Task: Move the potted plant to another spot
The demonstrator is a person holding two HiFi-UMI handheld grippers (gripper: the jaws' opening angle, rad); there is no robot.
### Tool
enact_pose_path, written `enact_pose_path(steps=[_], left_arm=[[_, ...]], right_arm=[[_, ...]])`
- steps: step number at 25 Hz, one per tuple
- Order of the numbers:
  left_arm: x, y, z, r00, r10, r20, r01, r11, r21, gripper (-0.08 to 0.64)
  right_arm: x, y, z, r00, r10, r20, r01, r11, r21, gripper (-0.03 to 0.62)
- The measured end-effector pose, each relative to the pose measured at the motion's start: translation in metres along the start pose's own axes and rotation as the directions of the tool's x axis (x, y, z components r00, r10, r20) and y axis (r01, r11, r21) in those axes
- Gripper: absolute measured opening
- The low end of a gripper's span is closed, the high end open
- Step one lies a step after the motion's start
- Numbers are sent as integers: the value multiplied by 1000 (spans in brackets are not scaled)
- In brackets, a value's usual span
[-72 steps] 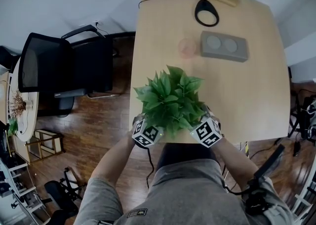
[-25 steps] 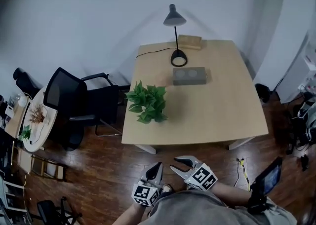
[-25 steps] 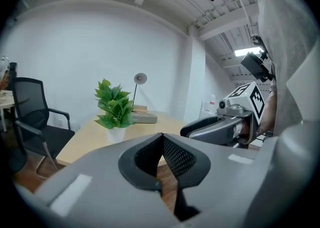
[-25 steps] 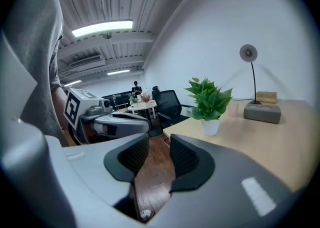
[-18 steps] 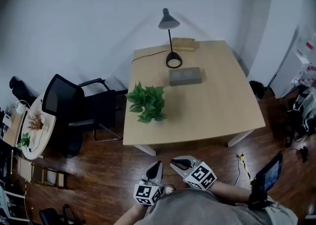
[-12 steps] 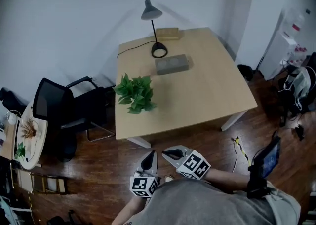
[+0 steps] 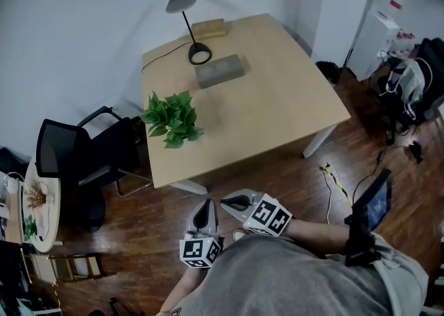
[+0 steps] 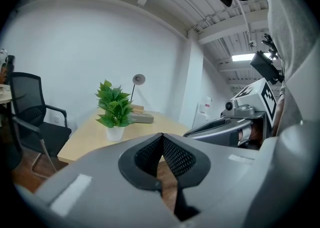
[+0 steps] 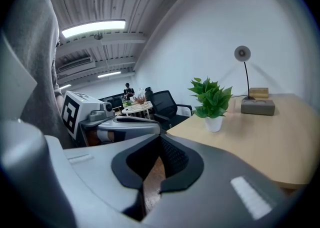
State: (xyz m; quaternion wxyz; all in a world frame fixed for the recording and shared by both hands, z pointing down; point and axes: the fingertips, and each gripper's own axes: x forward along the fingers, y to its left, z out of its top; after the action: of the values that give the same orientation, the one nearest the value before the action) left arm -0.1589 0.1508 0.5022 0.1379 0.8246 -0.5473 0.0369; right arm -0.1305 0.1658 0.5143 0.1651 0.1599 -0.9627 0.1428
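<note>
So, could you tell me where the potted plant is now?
In the head view, the potted plant stands on the wooden table by its left edge, between the grey block and the black office chair.

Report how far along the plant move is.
Done: the potted plant stands upright on the table near its left edge, no longer at the near edge where it sat between the grippers earlier. In hand: nothing. The left gripper and right gripper are both shut, fingers together on nothing, held by the person's body off the table. Left: seemingly nothing, unless the spot needs adjusting.
</note>
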Motion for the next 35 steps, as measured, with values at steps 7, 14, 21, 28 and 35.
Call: enact_pose_path(steps=[7,14,21,28,35], left_arm=[[-1,-1,-7,1000,5,-10,-6,1000,-8,0],[-2,5,-11,1000,23,-15,-23,1000,-11,0],[-7,11,-9,999,50,-4,-50,999,-12,0],[-6,14,-8,998,54,-14,-54,998,-9,0],[-6,14,-5,999,42,-13,-42,999,-3,0]], right_arm=[[-3,1,-5,1000,0,-5,0,1000,17,6],[-1,-4,-6,1000,-5,-1,5,999,36,6],[1,-2,-4,1000,6,-2,-6,999,36,6],[1,-4,-2,1000,14,-15,-13,999,29,6],[4,-4,0,1000,8,-13,-8,1000,26,6]])
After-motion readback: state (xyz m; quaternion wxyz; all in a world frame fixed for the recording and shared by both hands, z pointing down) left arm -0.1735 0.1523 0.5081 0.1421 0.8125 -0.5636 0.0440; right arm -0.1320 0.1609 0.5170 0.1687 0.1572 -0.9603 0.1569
